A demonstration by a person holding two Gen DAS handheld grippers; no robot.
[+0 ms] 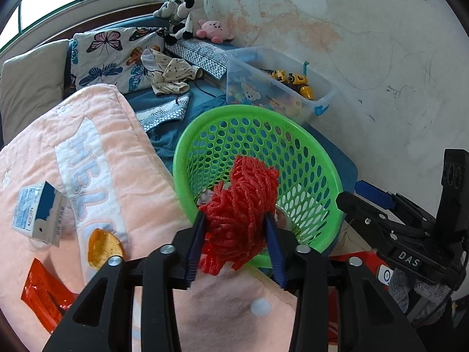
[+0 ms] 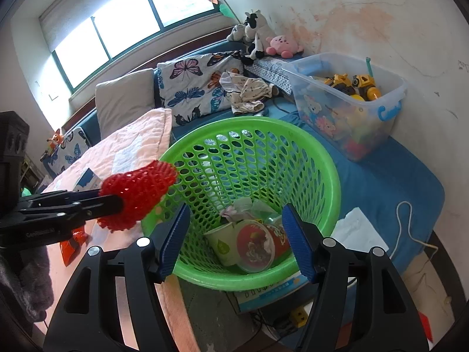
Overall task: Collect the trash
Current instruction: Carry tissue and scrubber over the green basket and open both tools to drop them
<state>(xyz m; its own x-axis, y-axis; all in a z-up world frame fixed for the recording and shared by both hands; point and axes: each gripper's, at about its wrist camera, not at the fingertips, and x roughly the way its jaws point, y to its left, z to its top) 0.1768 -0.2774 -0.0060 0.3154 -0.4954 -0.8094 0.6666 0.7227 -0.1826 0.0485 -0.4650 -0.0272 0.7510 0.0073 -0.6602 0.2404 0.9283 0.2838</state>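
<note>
Child's bedroom at home, butterfly pillows (image 2: 193, 88), plush toys (image 2: 258, 38), toy bin (image 2: 351, 108), window (image 2: 123, 20)

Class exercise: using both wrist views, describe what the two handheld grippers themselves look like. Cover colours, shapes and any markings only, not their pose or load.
Both the left gripper and the right gripper are matte black plastic, with triangular cut-out linkage arms joined by silver round-head bolts. Their fingers carry ribbed blue pads. Seen from the left wrist, the right gripper's body bears white "DAS" lettering. No cables or sleeves are clearly visible.
</note>
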